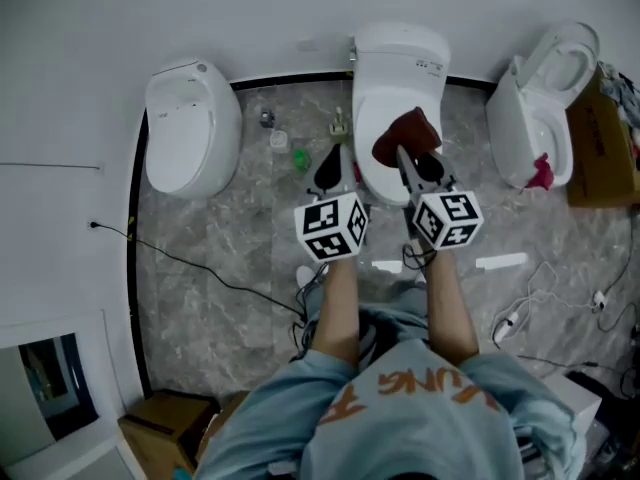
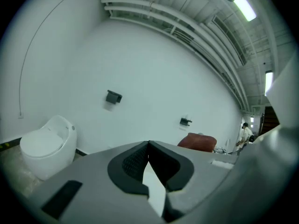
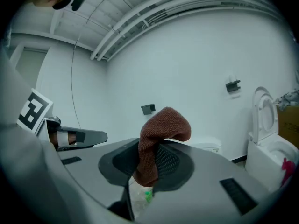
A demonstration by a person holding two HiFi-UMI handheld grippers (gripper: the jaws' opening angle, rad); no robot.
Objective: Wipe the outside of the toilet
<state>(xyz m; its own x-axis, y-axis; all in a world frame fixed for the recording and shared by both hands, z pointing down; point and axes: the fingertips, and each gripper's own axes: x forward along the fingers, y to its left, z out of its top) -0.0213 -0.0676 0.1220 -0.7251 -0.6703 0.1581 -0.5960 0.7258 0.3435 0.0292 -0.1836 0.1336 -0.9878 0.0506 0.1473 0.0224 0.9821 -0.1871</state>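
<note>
The middle white toilet stands against the wall with its lid down. My right gripper hovers over the lid, shut on a reddish-brown cloth. In the right gripper view the cloth is pinched between the jaws and bulges up above them, and the toilet's tank shows behind. My left gripper hangs just left of the bowl, above the floor, shut and holding nothing. In the left gripper view the left gripper has its pads touching, with the cloth beyond them to the right.
A second closed toilet stands to the left and a third with its lid raised to the right, a pink item at its bowl. Small bottles lie on the floor between the left and middle toilets. Cardboard box at the right; cables trail over the floor.
</note>
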